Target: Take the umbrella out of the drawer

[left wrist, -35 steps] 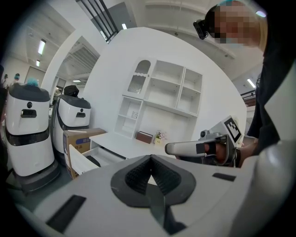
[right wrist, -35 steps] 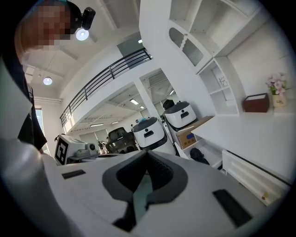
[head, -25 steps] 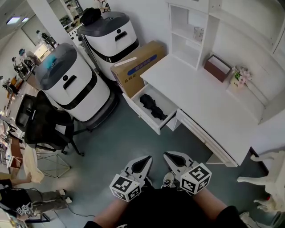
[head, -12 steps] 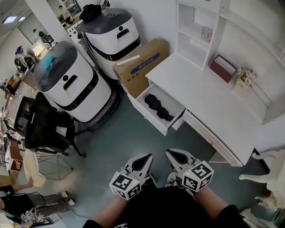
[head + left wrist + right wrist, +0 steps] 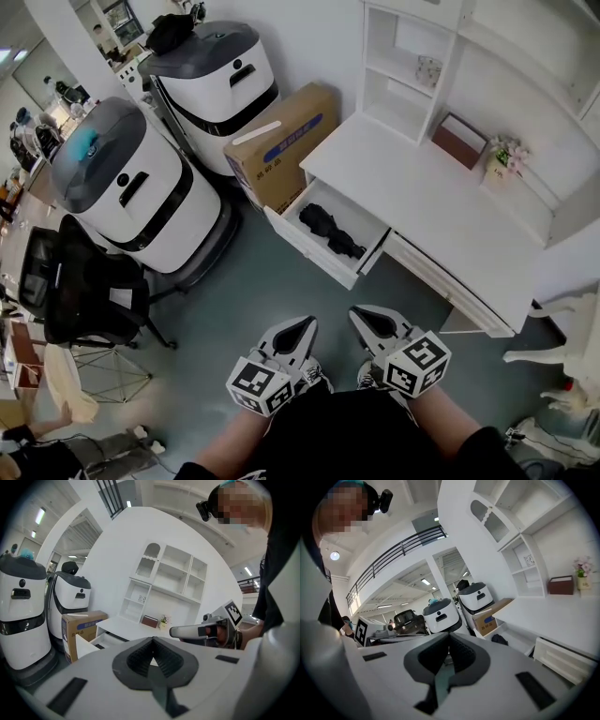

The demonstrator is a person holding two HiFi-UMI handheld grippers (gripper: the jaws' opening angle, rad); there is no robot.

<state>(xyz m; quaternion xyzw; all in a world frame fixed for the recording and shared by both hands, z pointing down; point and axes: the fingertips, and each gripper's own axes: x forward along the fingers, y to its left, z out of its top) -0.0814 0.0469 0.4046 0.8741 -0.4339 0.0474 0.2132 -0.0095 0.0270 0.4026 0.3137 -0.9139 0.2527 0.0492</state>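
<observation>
A black folded umbrella [image 5: 330, 232] lies in the open white drawer [image 5: 305, 246] at the left end of the white desk [image 5: 422, 202]. My left gripper [image 5: 307, 324] and right gripper [image 5: 357, 314] are held side by side close to my body, above the grey floor and well short of the drawer. Both point toward the desk with jaws shut and nothing in them. The left gripper view shows its shut tips [image 5: 152, 639] with the drawer [image 5: 86, 641] beyond at the left. From the right gripper [image 5: 449, 635], the umbrella [image 5: 500, 640] is a small dark shape.
Two white and grey robot units [image 5: 127, 183] [image 5: 220, 80] and a cardboard box [image 5: 281, 145] stand left of the drawer. A black office chair [image 5: 84, 291] is at the far left. The desk carries a shelf unit [image 5: 403, 66], a brown box [image 5: 459, 141] and a flower pot [image 5: 502, 159].
Both grippers have been carried across the floor together, still shut and side by side. The room has shifted in the head view, with the robot units sliding left.
</observation>
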